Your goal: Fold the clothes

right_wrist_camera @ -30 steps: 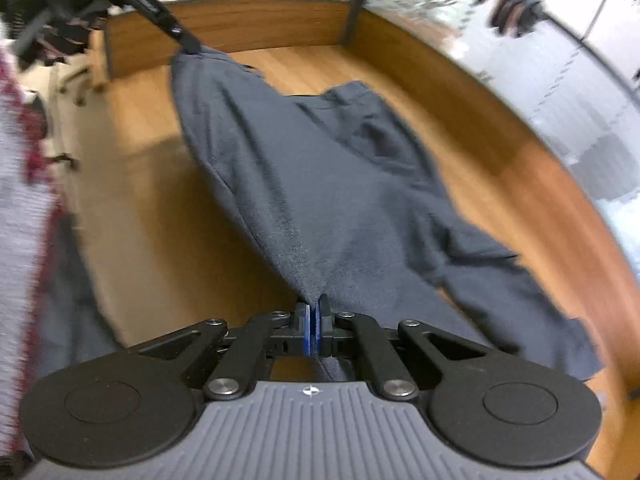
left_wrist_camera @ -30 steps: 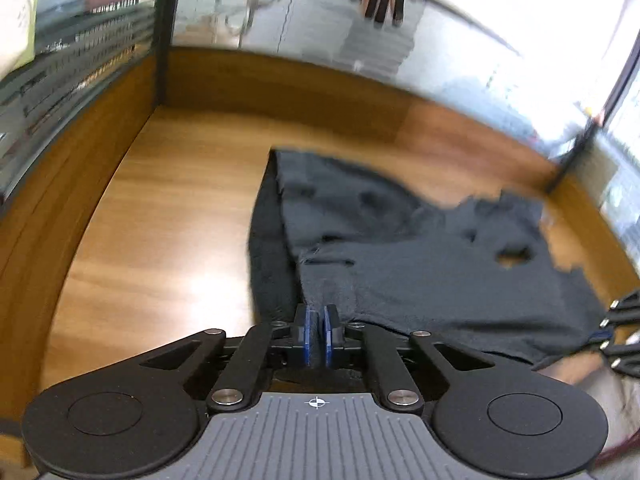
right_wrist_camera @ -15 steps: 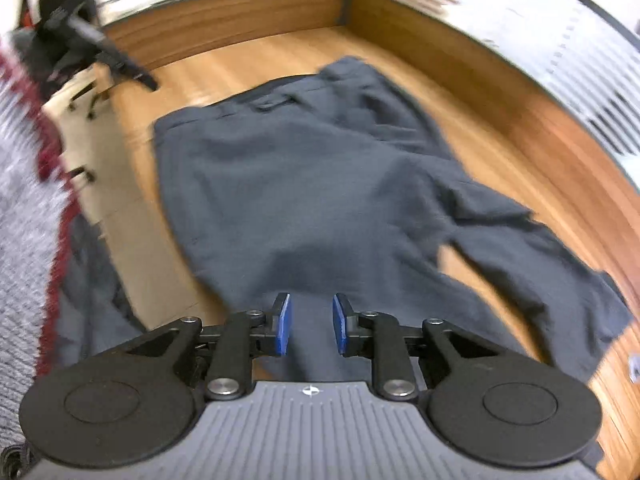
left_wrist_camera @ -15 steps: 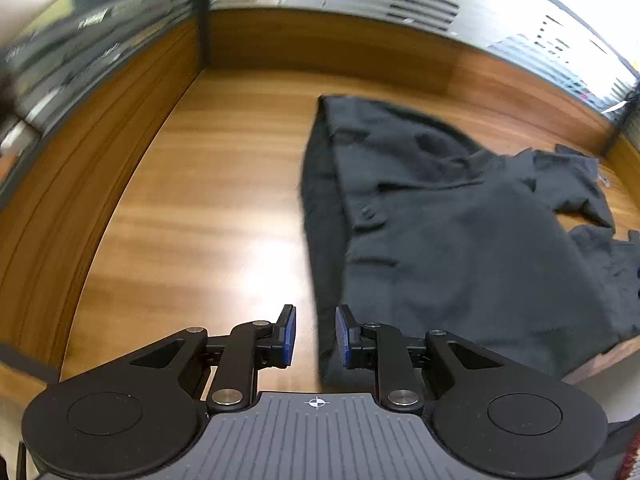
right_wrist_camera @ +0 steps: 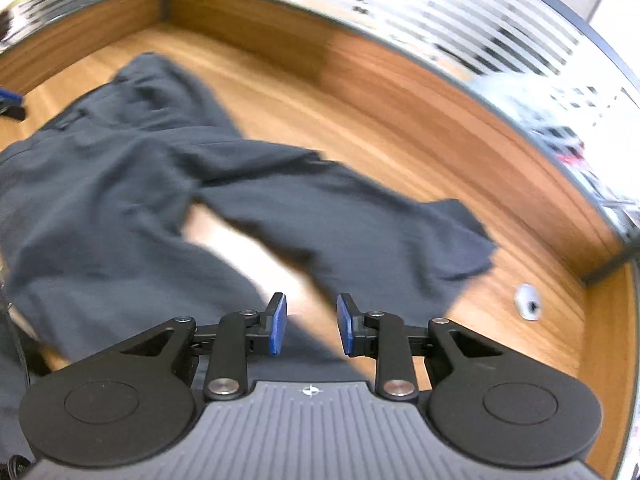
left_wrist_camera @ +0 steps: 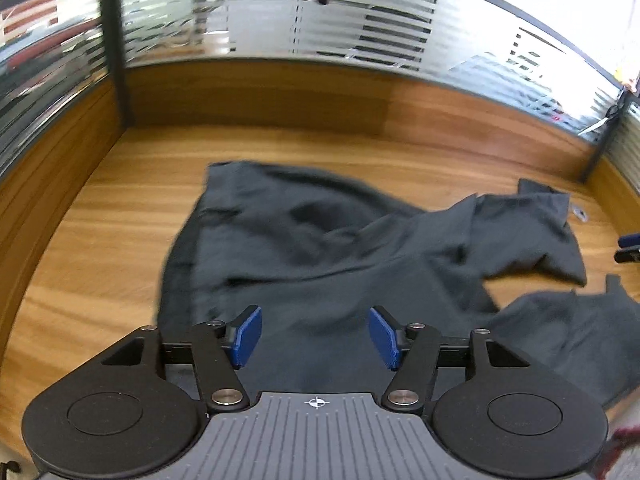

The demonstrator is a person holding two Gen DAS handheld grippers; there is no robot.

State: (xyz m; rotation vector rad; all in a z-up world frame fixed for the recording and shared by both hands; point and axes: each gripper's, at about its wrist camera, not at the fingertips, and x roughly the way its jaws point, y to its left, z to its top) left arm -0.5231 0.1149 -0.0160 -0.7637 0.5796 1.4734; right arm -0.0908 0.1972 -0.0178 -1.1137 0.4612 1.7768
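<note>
Dark grey trousers (left_wrist_camera: pixel 320 256) lie spread and rumpled on the wooden desk (left_wrist_camera: pixel 104 240), waistband to the left and the two legs trailing right. My left gripper (left_wrist_camera: pixel 315 336) hovers open over the near edge of the waist part, holding nothing. In the right wrist view the same trousers (right_wrist_camera: pixel 120 184) show both legs parted, with bare wood between them. My right gripper (right_wrist_camera: pixel 311 326) is open above the gap by the near leg, its blue pads (right_wrist_camera: pixel 278 326) free of cloth. The far leg (right_wrist_camera: pixel 360 216) ends in a crumpled hem at the right.
Wooden partition walls (left_wrist_camera: pixel 320 92) topped with striped frosted glass (left_wrist_camera: pixel 360 28) enclose the desk on three sides. A round cable grommet (right_wrist_camera: pixel 528 302) sits in the desk near the right corner. The other gripper's blue tips (left_wrist_camera: pixel 628 246) show at the left wrist view's right edge.
Both grippers were shut on the trousers a second ago and held them lifted. They let go, the trousers dropped flat on the desk, and both sets of jaws have opened wider since.
</note>
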